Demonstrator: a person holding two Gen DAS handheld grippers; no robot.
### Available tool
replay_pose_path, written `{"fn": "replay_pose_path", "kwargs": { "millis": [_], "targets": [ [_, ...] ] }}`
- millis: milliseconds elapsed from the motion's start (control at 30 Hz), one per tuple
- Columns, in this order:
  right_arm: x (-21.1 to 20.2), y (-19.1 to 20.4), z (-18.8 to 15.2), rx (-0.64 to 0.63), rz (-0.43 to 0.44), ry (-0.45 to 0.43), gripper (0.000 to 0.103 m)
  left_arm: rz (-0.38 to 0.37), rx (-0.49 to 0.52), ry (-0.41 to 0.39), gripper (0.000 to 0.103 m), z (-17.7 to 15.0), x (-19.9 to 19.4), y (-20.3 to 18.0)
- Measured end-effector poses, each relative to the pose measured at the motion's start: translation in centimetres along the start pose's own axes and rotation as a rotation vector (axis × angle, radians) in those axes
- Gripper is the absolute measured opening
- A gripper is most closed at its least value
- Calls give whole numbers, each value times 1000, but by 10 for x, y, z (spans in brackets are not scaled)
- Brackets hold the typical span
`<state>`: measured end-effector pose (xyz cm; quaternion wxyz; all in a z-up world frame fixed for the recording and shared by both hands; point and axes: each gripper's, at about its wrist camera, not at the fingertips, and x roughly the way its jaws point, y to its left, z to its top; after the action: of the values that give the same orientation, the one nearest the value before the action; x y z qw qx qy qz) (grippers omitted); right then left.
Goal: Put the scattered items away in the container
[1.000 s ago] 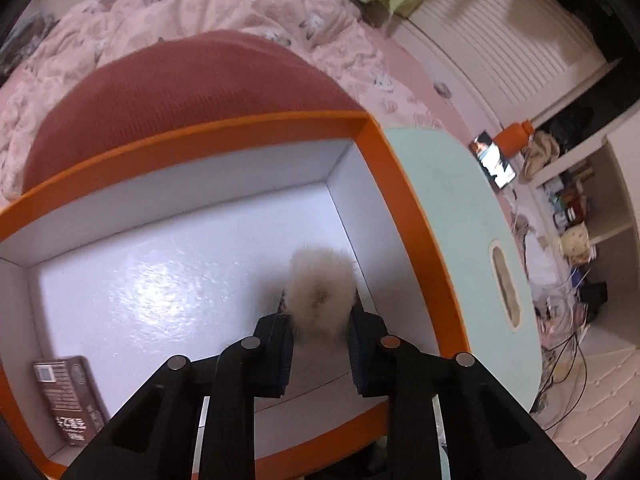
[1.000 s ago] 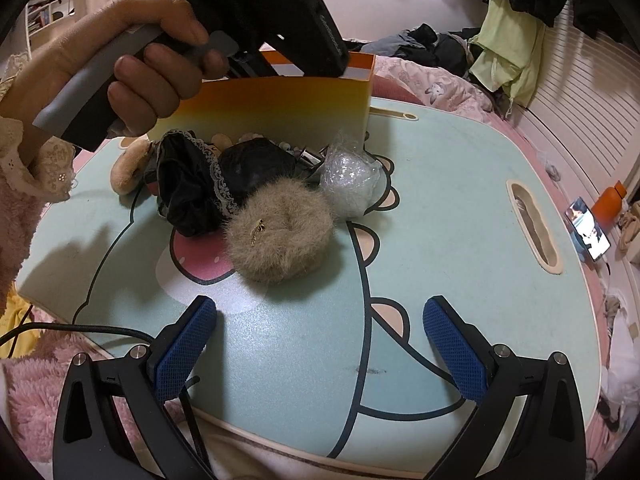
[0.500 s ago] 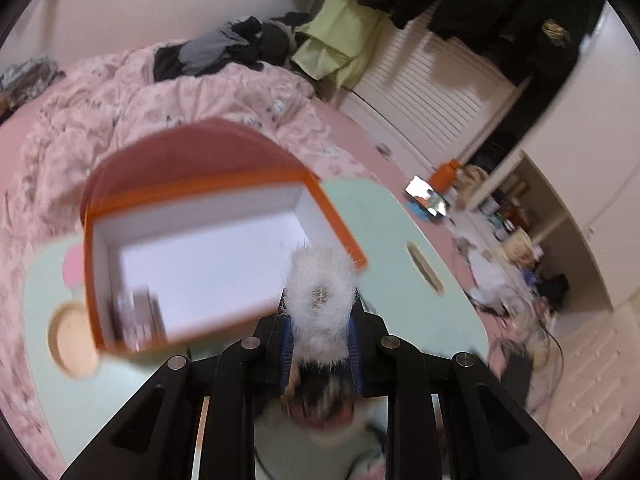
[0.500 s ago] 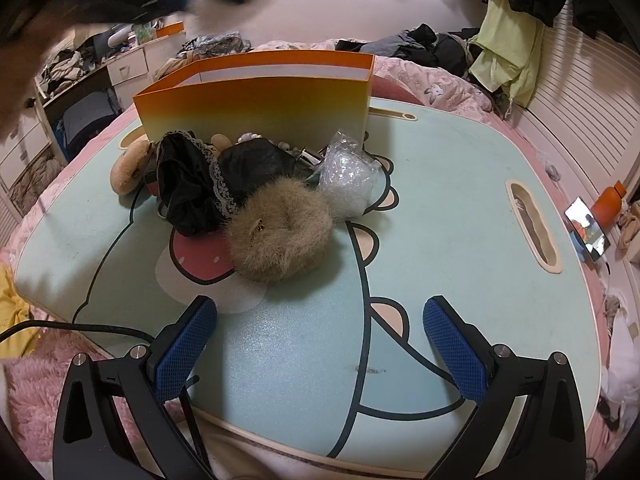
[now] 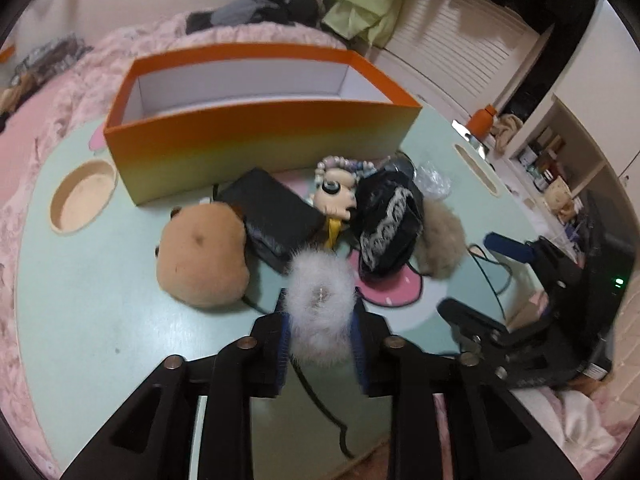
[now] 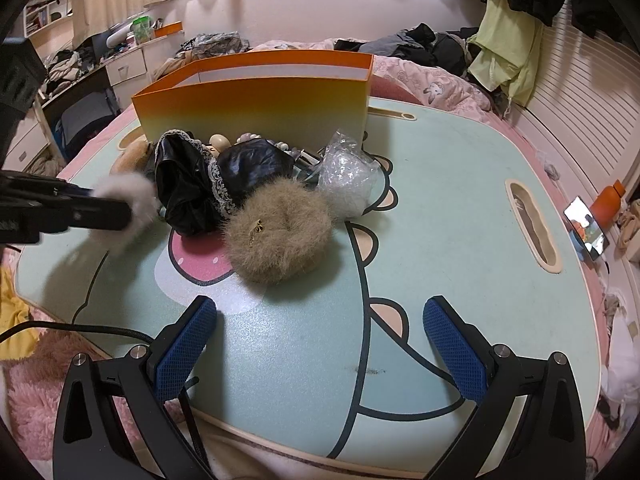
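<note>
My left gripper (image 5: 320,299) hangs over the table's near side with a white fluffy scrunchie (image 5: 320,276) filling the gap between its blue pads; its jaws are opening. It also shows at the left of the right wrist view, left gripper (image 6: 106,210) with the white fluff (image 6: 126,196). The orange box (image 5: 260,136) stands at the far side of the table. In front of it lie a brown plush (image 5: 200,256), a black pouch (image 5: 276,212), a doll (image 5: 336,196), black lace cloth (image 6: 188,188), a beige fluffy scrunchie (image 6: 280,236) and a clear plastic bag (image 6: 348,176). My right gripper (image 6: 320,316) stands open and empty.
The pale green cartoon table (image 6: 440,200) has a slot handle (image 6: 532,228) at the right and a round cup recess (image 5: 82,200) at the left. A black cable (image 6: 100,330) trails over its near edge. A phone (image 6: 586,232) and orange bottle (image 6: 608,204) sit beyond, pink bedding all around.
My left gripper, with the white scrunchie in it, has pulled back from above the box's inside to the table's near side. The right gripper has stayed put.
</note>
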<state>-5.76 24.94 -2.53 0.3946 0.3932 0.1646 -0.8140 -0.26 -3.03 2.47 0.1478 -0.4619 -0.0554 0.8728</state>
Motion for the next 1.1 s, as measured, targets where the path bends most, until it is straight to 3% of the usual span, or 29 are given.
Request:
{"fn": "replay_pose_path", "kwargs": {
  "millis": [100, 200, 400, 600, 867, 1000, 1100],
  "targets": [
    [0, -1, 1, 1, 1, -1, 103, 38, 4, -118, 65, -6, -9, -7],
    [0, 0, 1, 1, 0, 0, 103, 73, 18, -169, 81, -12, -15, -14],
    [0, -1, 0, 2, -1, 0, 103, 191, 0, -174, 85, -29, -8, -22],
    [-7, -11, 10, 33, -11, 4, 103, 215, -48, -163, 85, -33, -4, -11],
    [-55, -21, 120, 34, -39, -125, 103, 235, -60, -122, 96, -37, 7, -8],
    [-31, 17, 163, -41, -68, -137, 103, 276, -23, -103, 98, -36, 11, -13],
    [7, 43, 174, -84, -68, -77, 102, 288, -14, -100, 99, -36, 12, -13]
  ]
}}
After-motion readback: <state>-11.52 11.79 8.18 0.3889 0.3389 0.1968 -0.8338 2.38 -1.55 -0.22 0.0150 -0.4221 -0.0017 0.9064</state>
